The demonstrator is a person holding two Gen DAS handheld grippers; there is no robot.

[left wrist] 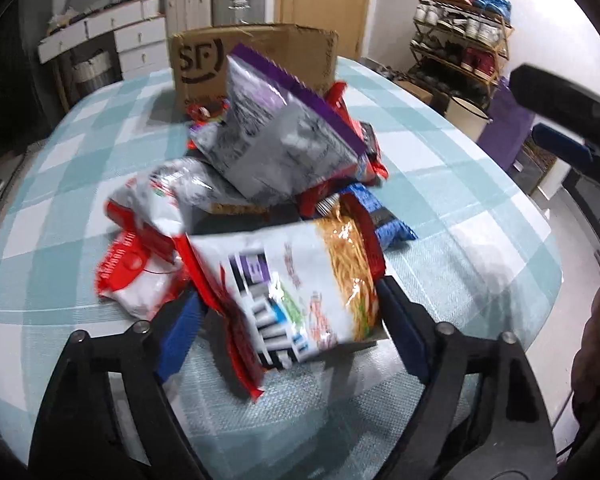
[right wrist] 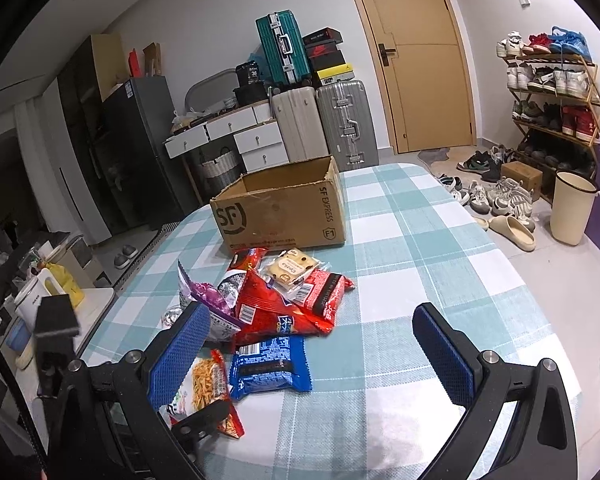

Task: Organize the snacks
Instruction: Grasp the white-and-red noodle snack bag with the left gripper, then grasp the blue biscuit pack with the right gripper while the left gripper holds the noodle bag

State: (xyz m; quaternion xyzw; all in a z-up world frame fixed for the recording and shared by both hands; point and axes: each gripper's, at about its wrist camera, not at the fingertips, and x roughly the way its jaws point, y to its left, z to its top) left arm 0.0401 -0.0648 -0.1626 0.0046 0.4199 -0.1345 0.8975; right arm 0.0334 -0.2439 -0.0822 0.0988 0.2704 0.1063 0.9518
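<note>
A pile of snack packets lies on the teal checked table [right wrist: 420, 240] in front of an open cardboard box [right wrist: 284, 208] [left wrist: 256, 56]. My left gripper [left wrist: 292, 304] is shut on a white noodle snack packet [left wrist: 300, 280] [right wrist: 210, 384] at the near edge of the pile, one blue pad against each side. Behind it lean a silver-and-purple bag [left wrist: 276, 140] [right wrist: 208, 300], a red-and-white packet [left wrist: 140, 276] and a blue packet [left wrist: 384, 220] [right wrist: 270, 364]. My right gripper [right wrist: 312, 356] hangs open above the table. The blue packet lies below, near its left finger [right wrist: 180, 352].
A red bag [right wrist: 276, 312] and a biscuit pack [right wrist: 292, 268] lie nearer the box, which looks empty inside. Beyond the table stand suitcases [right wrist: 340, 124], a drawer unit [right wrist: 236, 136], a shoe rack [right wrist: 556, 92] and a cream bin [right wrist: 572, 208]. Bare cloth stretches to the right of the pile.
</note>
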